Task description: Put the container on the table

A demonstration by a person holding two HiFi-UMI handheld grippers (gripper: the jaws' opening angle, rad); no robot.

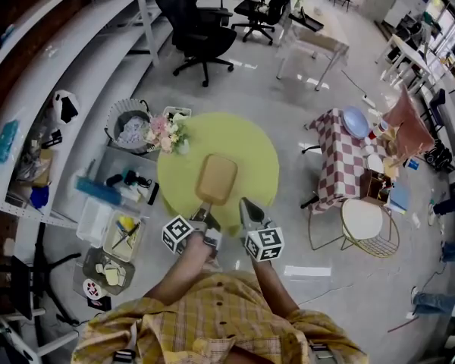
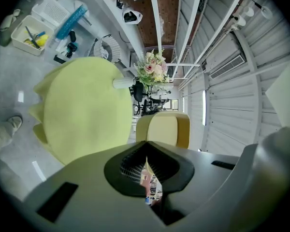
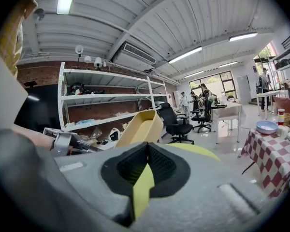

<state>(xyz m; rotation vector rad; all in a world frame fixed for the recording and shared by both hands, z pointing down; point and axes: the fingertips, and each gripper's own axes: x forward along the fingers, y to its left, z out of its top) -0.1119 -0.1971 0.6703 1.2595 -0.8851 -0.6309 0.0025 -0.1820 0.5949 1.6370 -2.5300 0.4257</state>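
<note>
Clamping the container's (image 1: 216, 179) near rim, my left gripper (image 1: 204, 213) holds it tilted at frame centre. My right gripper (image 1: 247, 205), jaws closed on nothing, sits just right. Table (image 1: 252, 149) lies beneath.

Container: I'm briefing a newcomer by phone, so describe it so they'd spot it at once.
Find the round yellow-green table mid-floor. Over its near half is the container, a shallow tan tray with rounded corners, its near edge held by the left gripper. Unlike the flowers at the table's left rim, it is plain.
</note>
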